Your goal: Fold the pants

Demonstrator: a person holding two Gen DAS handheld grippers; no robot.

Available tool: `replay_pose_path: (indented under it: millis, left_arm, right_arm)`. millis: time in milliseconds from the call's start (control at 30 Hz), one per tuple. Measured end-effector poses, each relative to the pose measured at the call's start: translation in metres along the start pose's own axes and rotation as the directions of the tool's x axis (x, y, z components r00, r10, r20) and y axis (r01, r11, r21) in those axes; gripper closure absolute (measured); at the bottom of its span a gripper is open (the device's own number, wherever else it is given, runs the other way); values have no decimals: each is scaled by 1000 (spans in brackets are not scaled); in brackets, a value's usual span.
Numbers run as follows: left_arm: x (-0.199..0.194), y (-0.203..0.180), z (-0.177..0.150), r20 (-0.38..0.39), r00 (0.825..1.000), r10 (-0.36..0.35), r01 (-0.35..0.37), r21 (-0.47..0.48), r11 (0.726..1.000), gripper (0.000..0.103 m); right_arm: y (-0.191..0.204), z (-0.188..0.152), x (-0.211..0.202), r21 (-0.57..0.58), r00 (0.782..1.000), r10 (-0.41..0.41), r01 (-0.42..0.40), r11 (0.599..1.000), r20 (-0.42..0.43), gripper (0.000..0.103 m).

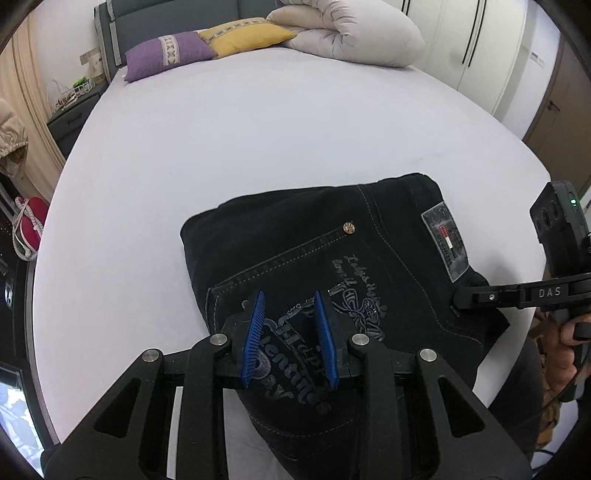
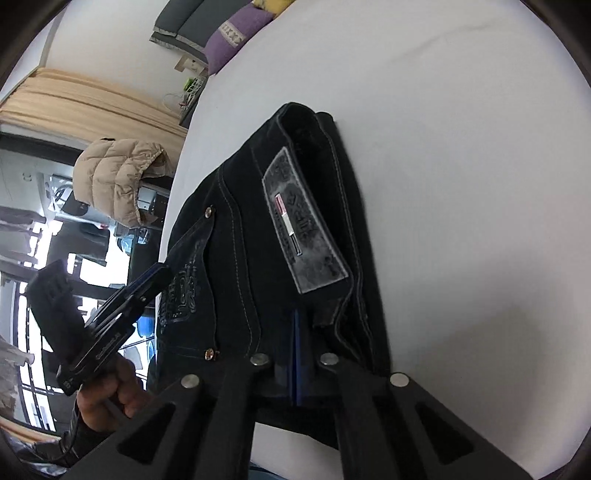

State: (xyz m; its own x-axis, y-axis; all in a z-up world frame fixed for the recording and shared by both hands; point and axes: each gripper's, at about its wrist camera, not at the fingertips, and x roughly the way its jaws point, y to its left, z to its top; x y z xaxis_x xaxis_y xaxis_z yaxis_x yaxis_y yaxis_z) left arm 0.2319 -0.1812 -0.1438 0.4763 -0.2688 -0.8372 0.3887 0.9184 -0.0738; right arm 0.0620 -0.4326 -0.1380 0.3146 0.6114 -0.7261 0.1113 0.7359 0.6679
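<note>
Black jeans (image 1: 332,266) lie folded into a compact stack on the white bed (image 1: 229,140), back pocket print and grey brand patch (image 1: 445,242) facing up. My left gripper (image 1: 290,314) is open, its blue pads hovering over the printed pocket and holding nothing. My right gripper (image 1: 458,297) comes in from the right at the waistband edge. In the right wrist view the jeans (image 2: 236,236) fill the centre, and my right gripper (image 2: 297,332) has its blue pads closed together on the waistband edge below the patch (image 2: 304,225). The left gripper (image 2: 147,284) shows at the left.
Purple pillow (image 1: 168,55), yellow pillow (image 1: 245,35) and a rolled white duvet (image 1: 351,33) lie at the head of the bed. White wardrobe doors (image 1: 480,55) stand at the right. A beige jacket (image 2: 118,177) and curtain are beyond the bed's left side.
</note>
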Motion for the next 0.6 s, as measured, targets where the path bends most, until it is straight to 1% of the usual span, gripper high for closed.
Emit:
replay_pose_path:
  millis: [100,333,367,433,600]
  left_arm:
    - [1,1,3,5,1000,11,-11,15,1000,76]
    - [1,4,9,3,1000,29,-29,32,999,76]
    - [-12,-6,7,1,999,32,-32,36,999,76]
    - [-10,-8,5,-12,999,30,-29,37,999,76]
    - [-3,-14,-15,-30,999,32,-30,63,998,76]
  right_arm:
    - [6,-2,0,-7,1000,-15,15,1000,3,103]
    - [6,-5,2,8,1000,-3,3,1000,21,103]
    - [6,-5,2,8,1000,-5,5,1000,22,103]
    - [5,-6,1,7,1000,-7,7,1000,24,103]
    - [5,-9,-1,7,999,-11,11,1000,36,103]
